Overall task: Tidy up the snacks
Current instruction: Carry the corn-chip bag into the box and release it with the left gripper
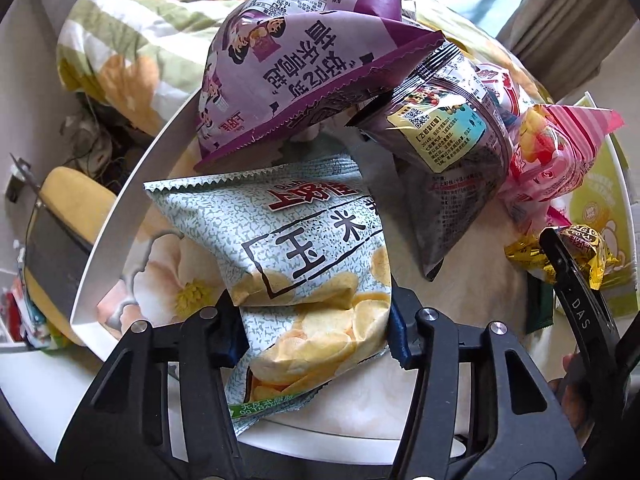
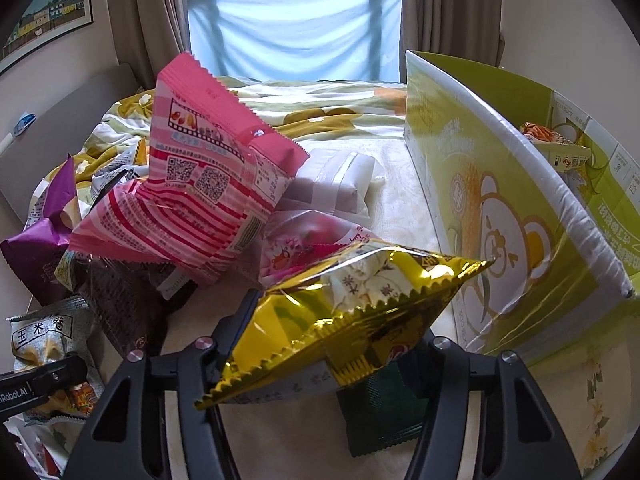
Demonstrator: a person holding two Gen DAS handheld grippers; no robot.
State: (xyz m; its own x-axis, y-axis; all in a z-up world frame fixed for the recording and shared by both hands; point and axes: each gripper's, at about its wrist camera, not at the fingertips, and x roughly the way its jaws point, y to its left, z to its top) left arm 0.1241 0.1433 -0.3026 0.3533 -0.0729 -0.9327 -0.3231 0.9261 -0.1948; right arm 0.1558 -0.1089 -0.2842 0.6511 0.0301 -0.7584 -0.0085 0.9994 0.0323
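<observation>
Left hand-held gripper (image 1: 316, 332) pinching pale green crinkly corn-chip bag (image 1: 304, 256), right hand-held gripper (image 2: 320, 356) pinching gold foil snack packet (image 2: 340, 320); both above the bed, presumably bound for yellow-green cardboard box (image 2: 500, 216) nearby.

My left tool (image 1: 316, 340): matt black plastic links, small bright metal pins. Pale corn-chip bag (image 1: 304, 264): crinkled plastic film, low sheen. Purple bag (image 1: 296, 68): smooth film, slight gloss. Gold packet (image 2: 352, 312) in my right tool (image 2: 320, 364): mirror-glossy foil, creased. Pink striped bag (image 2: 208, 188): glossy film. Green box (image 2: 500, 216): cardboard, shiny printed coating. Bed cover (image 2: 404, 184): matt cloth.
</observation>
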